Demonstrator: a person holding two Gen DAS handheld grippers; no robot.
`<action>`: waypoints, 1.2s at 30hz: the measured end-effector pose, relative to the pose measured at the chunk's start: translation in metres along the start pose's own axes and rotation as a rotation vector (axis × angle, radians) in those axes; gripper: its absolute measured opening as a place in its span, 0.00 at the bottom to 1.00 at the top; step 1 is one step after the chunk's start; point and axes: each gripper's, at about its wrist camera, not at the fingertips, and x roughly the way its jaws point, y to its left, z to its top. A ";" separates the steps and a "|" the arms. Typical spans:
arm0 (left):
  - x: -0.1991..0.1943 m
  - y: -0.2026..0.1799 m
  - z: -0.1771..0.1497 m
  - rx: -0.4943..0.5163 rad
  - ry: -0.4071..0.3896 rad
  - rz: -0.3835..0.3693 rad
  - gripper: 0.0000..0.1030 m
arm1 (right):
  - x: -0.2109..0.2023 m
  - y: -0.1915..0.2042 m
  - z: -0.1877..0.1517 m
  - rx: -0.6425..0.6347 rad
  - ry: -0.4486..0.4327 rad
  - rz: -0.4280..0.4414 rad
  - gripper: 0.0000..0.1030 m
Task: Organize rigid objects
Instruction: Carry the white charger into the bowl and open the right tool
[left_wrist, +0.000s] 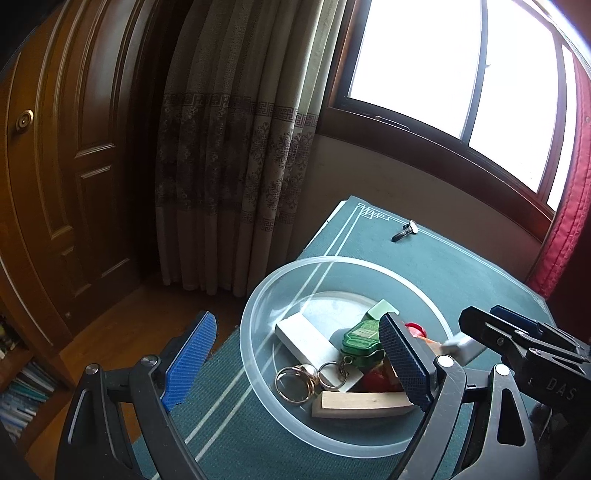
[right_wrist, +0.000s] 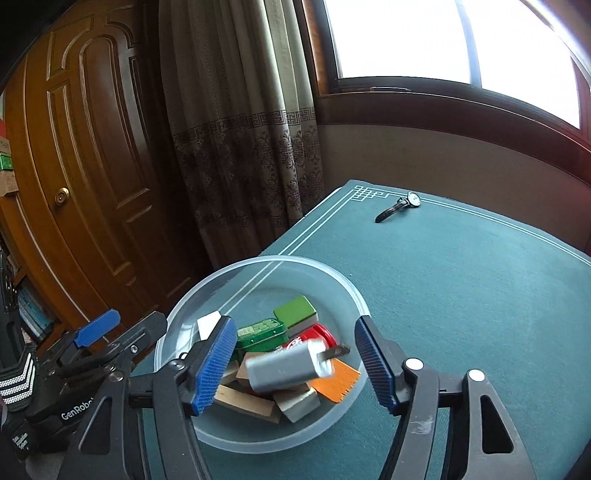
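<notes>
A clear plastic bowl (left_wrist: 274, 274) (right_wrist: 258, 263) stands on the green table mat (right_wrist: 461, 277). It holds a green tin (left_wrist: 364, 339) (right_wrist: 260, 332), a white block (left_wrist: 303, 338), key rings (left_wrist: 295, 380), a wooden block (left_wrist: 362, 404), a red can (right_wrist: 310, 338) and an orange piece (right_wrist: 338, 382). My right gripper (right_wrist: 295, 328) (left_wrist: 498, 325) is open above the bowl. A blurred grey metal piece (right_wrist: 284, 369) (left_wrist: 460, 345) sits between its fingers, touching neither. My left gripper (left_wrist: 297, 321) (right_wrist: 125, 326) is open over the bowl's near left side, holding nothing.
A wristwatch (left_wrist: 405, 232) (right_wrist: 400, 206) lies near the mat's far corner. Left of the table hang patterned curtains (left_wrist: 229, 147), with a wooden door (left_wrist: 74, 147) further left. A window sits behind the table. A gloved hand (right_wrist: 14, 384) holds the left gripper.
</notes>
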 end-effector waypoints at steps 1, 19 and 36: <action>0.000 0.001 0.000 -0.002 0.000 0.003 0.88 | 0.000 0.000 0.000 -0.003 -0.007 0.001 0.84; -0.001 -0.005 -0.003 0.017 0.001 0.003 0.91 | -0.013 -0.007 -0.037 -0.013 0.043 0.051 1.00; -0.004 -0.005 -0.014 0.024 0.015 0.018 0.91 | -0.014 0.018 -0.054 -0.113 0.110 0.045 1.00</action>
